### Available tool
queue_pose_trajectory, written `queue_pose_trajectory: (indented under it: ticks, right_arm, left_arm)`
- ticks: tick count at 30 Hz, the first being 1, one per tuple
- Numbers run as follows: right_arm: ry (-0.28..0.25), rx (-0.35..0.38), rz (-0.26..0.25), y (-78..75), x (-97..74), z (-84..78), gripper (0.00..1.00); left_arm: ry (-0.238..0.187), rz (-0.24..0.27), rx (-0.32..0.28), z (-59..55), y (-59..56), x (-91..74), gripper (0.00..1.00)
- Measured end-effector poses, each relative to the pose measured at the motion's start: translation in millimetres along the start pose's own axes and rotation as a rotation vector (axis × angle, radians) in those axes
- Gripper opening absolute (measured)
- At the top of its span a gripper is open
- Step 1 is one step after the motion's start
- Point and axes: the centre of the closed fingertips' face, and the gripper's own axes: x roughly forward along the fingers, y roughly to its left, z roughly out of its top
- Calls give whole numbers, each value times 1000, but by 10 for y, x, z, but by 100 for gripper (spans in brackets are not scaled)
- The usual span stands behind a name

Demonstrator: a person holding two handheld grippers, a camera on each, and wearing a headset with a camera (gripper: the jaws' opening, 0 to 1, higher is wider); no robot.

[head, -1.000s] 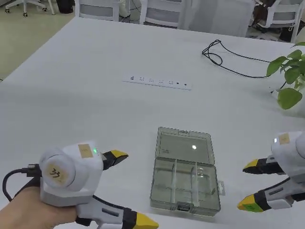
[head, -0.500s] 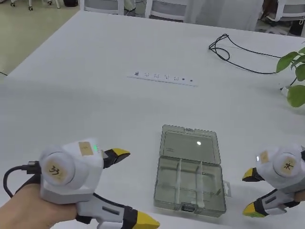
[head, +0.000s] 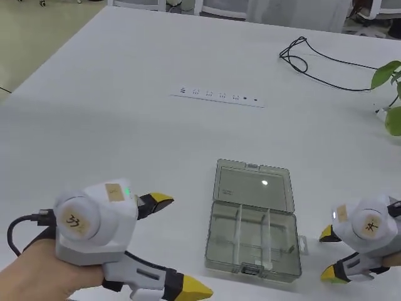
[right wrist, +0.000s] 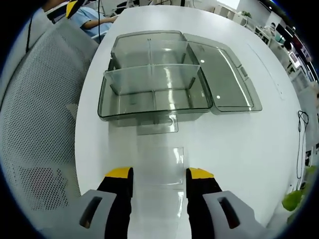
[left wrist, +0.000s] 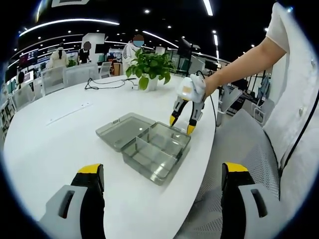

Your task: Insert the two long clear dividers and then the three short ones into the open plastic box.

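Observation:
The open clear plastic box (head: 220, 251) lies near the table's front edge, its lid (head: 254, 185) folded flat behind it. Two long clear dividers (head: 237, 229) stand upright inside, side by side. My right gripper (head: 327, 254) hovers low just right of the box, open. In the right gripper view the box (right wrist: 107, 107) lies ahead of the right gripper (right wrist: 159, 174), and flat clear short dividers (right wrist: 167, 162) rest on the table between the jaws and the box. My left gripper (head: 177, 244) is open to the box's left. The left gripper view has the left gripper (left wrist: 162, 172), the box (left wrist: 149, 147) and the right gripper (left wrist: 183, 122) beyond.
A white power strip (head: 216, 97) lies mid-table, and a black cable (head: 313, 63) loops at the back right. Leaves of a potted plant (head: 391, 94) reach in at the right edge. The white table (head: 113, 125) stretches bare to the left. People and chairs stand beyond the table.
The right gripper has dropped lower and nearer to me beside the box, tilting toward the table. The left gripper has held still. The head camera has shifted slightly.

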Motion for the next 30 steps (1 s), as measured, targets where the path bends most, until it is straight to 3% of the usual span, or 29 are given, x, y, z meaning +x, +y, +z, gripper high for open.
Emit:
queue_pose_trajectory:
  ticks: [5,8,19,25,30]
  right_arm:
    - [-7,12,-3,-5,-7,12,41]
    - [-7,14,-6,-13,-15,27,33]
    - [-1,44,-16,-11,-27,15,33]
    - [-42,79,-54,-46,-186,71,33]
    - [-63,86,-93,-47,-356,92,33]
  left_arm:
    - [0,0,-1,-3,2,0,100]
    - [-1,-1,3,0,0,3,100]
    - [-3,-5,4,-5,-8,-1,100]
    - [-10,-8,0,20,-17,4,100]
    - [-44,-14,-35,127,-21,33,100]
